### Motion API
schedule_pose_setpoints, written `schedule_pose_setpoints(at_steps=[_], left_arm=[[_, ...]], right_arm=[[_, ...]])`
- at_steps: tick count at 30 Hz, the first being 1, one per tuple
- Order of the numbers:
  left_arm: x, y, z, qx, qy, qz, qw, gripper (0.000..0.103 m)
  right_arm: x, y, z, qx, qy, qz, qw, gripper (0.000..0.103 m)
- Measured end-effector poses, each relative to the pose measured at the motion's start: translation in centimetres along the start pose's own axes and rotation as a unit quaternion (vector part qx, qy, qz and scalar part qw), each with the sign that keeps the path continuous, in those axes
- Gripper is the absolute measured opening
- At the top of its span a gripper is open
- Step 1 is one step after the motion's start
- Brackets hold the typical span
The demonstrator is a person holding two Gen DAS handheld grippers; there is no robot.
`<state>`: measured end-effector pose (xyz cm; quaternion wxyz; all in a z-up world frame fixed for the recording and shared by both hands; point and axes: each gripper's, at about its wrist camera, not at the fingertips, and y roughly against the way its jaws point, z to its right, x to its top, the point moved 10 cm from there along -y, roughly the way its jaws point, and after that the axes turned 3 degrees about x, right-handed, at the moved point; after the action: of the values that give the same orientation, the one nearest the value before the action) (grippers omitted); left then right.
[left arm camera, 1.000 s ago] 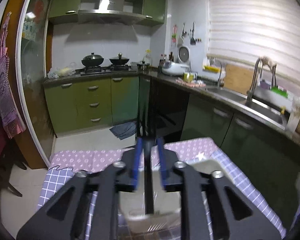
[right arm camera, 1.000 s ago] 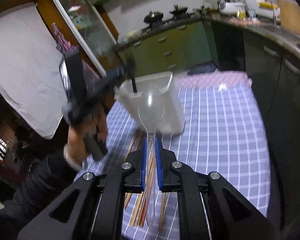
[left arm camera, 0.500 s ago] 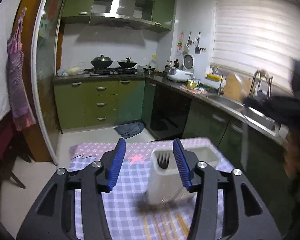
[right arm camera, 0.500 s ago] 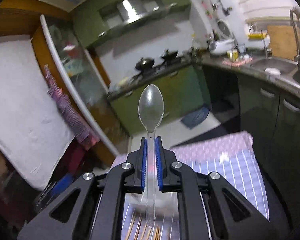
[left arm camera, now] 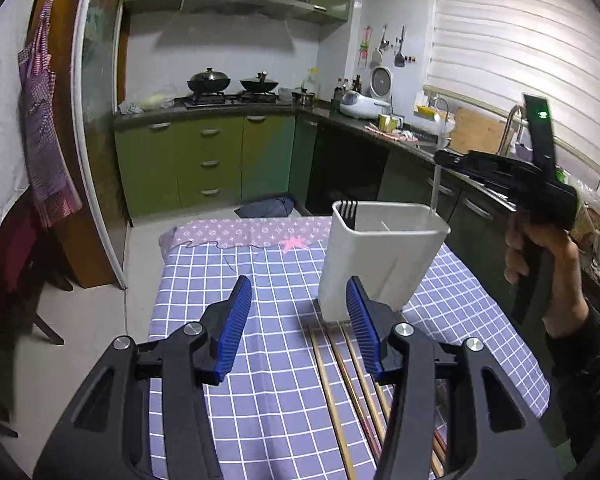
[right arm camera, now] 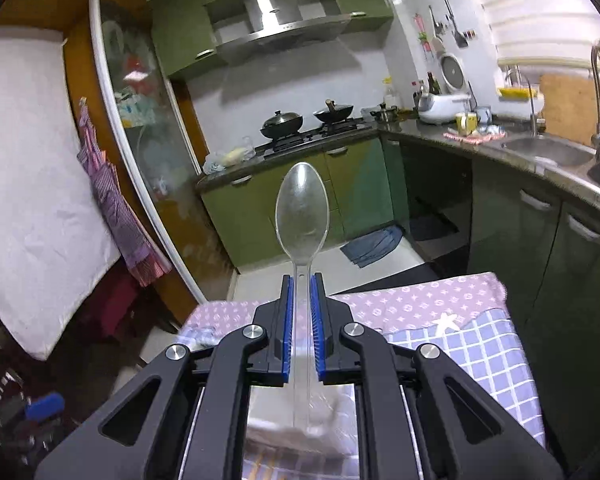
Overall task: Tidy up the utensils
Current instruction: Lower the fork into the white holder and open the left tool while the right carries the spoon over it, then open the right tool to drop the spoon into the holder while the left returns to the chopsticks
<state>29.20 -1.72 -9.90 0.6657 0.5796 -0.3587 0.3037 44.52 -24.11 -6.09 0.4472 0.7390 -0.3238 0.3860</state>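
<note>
- Your left gripper [left arm camera: 298, 312] is spread apart with nothing between its blue pads; its jaws have just been opening; it hangs over the checked tablecloth [left arm camera: 204, 280].
- Your right gripper [right arm camera: 301, 312] pinches the handle of a clear plastic spoon [right arm camera: 302, 216]; the bowl points up.
- The white utensil holder [left arm camera: 380, 256] stands on the table with a black fork [left arm camera: 349, 212] inside; the spoon's handle dips into its far corner.
- Wooden chopsticks [left arm camera: 332, 392] lie flat just in front of the holder.

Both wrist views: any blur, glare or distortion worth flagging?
Left wrist view: sharp, strong fisheye bending of the door frame, dark corners. Right wrist view: clear spoon crisp with faint sheen, white holder beneath the right tongs smeared, blind overexposed.
</note>
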Motion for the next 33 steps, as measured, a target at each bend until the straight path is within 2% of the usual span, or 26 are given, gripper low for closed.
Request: schedule_pose_setpoints(at_steps=[9,11,13,14,18,22,24,27,32,33], left_arm=[[-3.1,-2.4,2.2,-0.007,-0.014,-0.084,0.9964,0.048],[-3.8,-2.5,2.3,0.0,-0.021,-0.093,0.9954,0.048],[-4.3,-2.6,2.4,0.002,-0.027,-0.105,0.9941,0.048],[-4.5,-2.7,2.4,0.004,-0.03,-0.109,0.9936,0.048],[-5.1,-3.1,2.3,0.012,-0.033,-0.128,0.9912,0.049],[-6.5,-4.2,2.3,0.016,-0.033,-0.163,0.986,0.049],[-7.2,-5.0,2.3,0.019,-0.035,-0.182,0.9825,0.049],[-8.9,-7.0,2.3,0.021,-0.031,-0.235,0.9712,0.049],[-11.4,-9.7,3.0,0.014,-0.025,-0.296,0.9549,0.04],[-11.7,-10.2,3.2,0.01,-0.022,-0.306,0.9518,0.034]], right_arm=[[-5.4,0.1,-0.5,-0.018,0.06,-0.056,0.996,0.01],[-6.2,0.2,-0.6,-0.018,0.068,-0.062,0.996,0.015],[-6.6,0.4,-0.7,-0.02,0.073,-0.065,0.995,0.041],[-6.8,0.5,-0.9,-0.019,0.073,-0.066,0.995,0.044],[-7.1,2.1,-0.5,-0.024,0.068,-0.06,0.996,0.046],[-7.5,5.2,0.0,-0.015,0.045,-0.059,0.997,0.046],[-8.9,6.7,0.5,-0.013,0.041,-0.075,0.996,0.046],[-11.4,7.7,1.4,-0.017,0.042,-0.114,0.992,0.046],[-17.1,8.0,3.8,-0.021,0.029,-0.185,0.982,0.046],[-18.0,7.9,4.2,-0.021,0.026,-0.196,0.98,0.046]])
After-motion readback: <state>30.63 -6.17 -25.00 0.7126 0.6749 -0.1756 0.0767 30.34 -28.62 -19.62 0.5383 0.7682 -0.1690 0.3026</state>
